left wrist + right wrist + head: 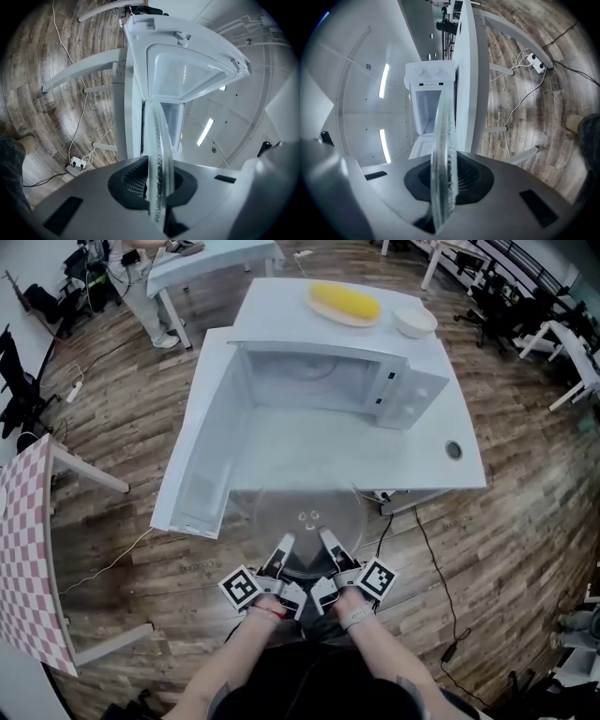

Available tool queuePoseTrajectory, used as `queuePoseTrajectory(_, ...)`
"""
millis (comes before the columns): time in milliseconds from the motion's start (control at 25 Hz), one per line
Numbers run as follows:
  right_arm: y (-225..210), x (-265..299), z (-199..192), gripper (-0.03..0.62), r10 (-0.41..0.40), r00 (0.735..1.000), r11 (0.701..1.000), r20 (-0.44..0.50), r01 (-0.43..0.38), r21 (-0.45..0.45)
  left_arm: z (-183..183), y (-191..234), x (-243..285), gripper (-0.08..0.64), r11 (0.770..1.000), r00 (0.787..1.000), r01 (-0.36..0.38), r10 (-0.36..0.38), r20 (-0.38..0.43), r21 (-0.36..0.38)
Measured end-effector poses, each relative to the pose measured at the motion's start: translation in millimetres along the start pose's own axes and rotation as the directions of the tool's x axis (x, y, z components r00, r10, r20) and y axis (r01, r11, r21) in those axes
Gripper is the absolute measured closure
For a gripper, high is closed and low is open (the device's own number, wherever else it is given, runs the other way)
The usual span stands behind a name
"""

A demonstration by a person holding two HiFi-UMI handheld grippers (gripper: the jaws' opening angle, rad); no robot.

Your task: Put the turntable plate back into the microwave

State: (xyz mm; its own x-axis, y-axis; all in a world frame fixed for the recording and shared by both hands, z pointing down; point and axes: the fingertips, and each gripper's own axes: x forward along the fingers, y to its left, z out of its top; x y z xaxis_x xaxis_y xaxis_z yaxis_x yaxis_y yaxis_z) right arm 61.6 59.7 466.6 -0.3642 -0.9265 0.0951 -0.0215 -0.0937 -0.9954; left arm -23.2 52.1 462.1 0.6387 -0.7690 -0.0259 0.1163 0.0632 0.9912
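The clear glass turntable plate hangs level over the table's near edge, in front of the open white microwave. My left gripper and right gripper are both shut on the plate's near rim, side by side. In the left gripper view the plate runs edge-on out of the left gripper toward the microwave's open door. In the right gripper view the right gripper clamps the plate edge-on, with the microwave cavity straight beyond.
The microwave door hangs open to the left over the white table. On the microwave's top sit a plate with corn and a white bowl. A checkered table stands at left. Cables and a power strip lie on the wooden floor.
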Motion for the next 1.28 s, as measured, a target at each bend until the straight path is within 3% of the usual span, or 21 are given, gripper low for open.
queuePoseTrajectory(600, 13.7, 58.8, 39.5, 0.551, -0.009, 0.999, 1.0, -0.048, 0.008, -0.03, 29.0, -6.8, 60.7, 0.529, 0.999, 0.998, 0.021, -0.02, 0.052, -0.026)
queuePoseTrajectory(1280, 36.2, 118.9, 95.4, 0.551, 0.012, 0.997, 1.0, -0.079, -0.014, -0.025, 53.7, -25.7, 139.2, 0.529, 0.999, 0.997, 0.033, -0.033, 0.073, 0.004)
